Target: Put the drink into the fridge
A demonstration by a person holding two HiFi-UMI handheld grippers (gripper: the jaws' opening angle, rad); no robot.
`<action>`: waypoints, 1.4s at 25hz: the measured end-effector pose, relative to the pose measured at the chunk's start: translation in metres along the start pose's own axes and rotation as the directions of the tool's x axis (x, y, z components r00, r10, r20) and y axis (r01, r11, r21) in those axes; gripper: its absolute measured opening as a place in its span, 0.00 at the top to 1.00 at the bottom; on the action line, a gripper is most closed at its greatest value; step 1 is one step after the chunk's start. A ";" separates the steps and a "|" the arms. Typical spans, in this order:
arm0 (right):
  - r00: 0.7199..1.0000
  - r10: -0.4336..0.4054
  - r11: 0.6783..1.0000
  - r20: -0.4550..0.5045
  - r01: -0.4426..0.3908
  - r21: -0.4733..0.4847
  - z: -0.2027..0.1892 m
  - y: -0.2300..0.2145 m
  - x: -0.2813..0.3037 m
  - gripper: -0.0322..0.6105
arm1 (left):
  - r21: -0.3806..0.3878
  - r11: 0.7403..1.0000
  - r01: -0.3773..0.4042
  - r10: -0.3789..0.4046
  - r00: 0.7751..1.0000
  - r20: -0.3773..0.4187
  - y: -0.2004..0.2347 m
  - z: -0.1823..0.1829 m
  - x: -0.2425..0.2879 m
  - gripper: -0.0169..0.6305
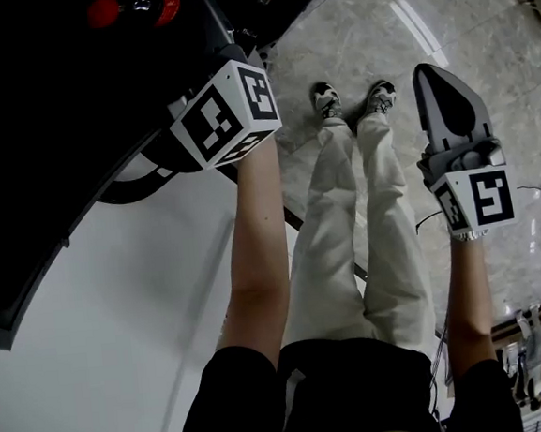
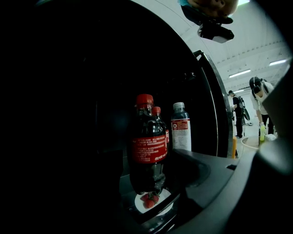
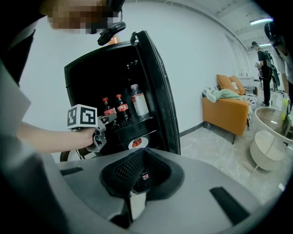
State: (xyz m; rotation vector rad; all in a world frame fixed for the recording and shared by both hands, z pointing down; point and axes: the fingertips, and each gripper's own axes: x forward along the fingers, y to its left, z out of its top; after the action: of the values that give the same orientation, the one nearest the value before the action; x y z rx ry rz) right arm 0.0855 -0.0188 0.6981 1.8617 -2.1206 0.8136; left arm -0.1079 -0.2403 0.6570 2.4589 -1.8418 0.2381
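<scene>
A cola bottle [image 2: 149, 146] with a red cap and red label stands upright between the jaws of my left gripper [image 2: 151, 176], which is shut on it inside the dark fridge [image 3: 158, 91]. From the right gripper view, the left gripper [image 3: 101, 122] reaches the upper shelf, where this cola bottle [image 3: 107, 111] stands beside a second cola bottle [image 3: 122, 108] and a clear bottle [image 3: 138, 101]. My right gripper [image 3: 139, 176] is shut and holds nothing. It hangs over the floor [image 1: 439, 78], away from the fridge.
A white plate with strawberries [image 2: 152, 201] sits on the shelf below the bottles. The fridge door [image 2: 215, 105] stands open at the right. An orange sofa [image 3: 229, 112] and a round white table [image 3: 270, 141] stand farther right. People [image 2: 238, 116] are in the background.
</scene>
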 end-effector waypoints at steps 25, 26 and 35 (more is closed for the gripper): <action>0.997 0.011 1.000 0.080 -0.011 -0.003 0.051 0.009 -0.044 0.93 | -0.028 0.974 0.225 -0.227 0.965 -0.130 -0.078 0.005 -0.116 0.96; 0.996 0.011 1.000 0.086 -0.010 -0.004 0.056 0.010 -0.048 0.93 | -0.024 0.968 0.249 -0.250 0.960 -0.126 -0.084 0.011 -0.121 0.96; 0.993 -0.018 1.000 0.121 0.017 0.006 0.108 0.005 -0.095 0.93 | -0.044 0.918 0.395 -0.398 0.911 -0.112 -0.133 0.066 -0.153 0.96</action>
State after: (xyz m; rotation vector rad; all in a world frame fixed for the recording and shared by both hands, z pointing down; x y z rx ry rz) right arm 0.1198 0.0050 0.5604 1.9765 -2.1706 0.7196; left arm -0.0167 -0.0667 0.5735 2.6655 -1.2531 0.3291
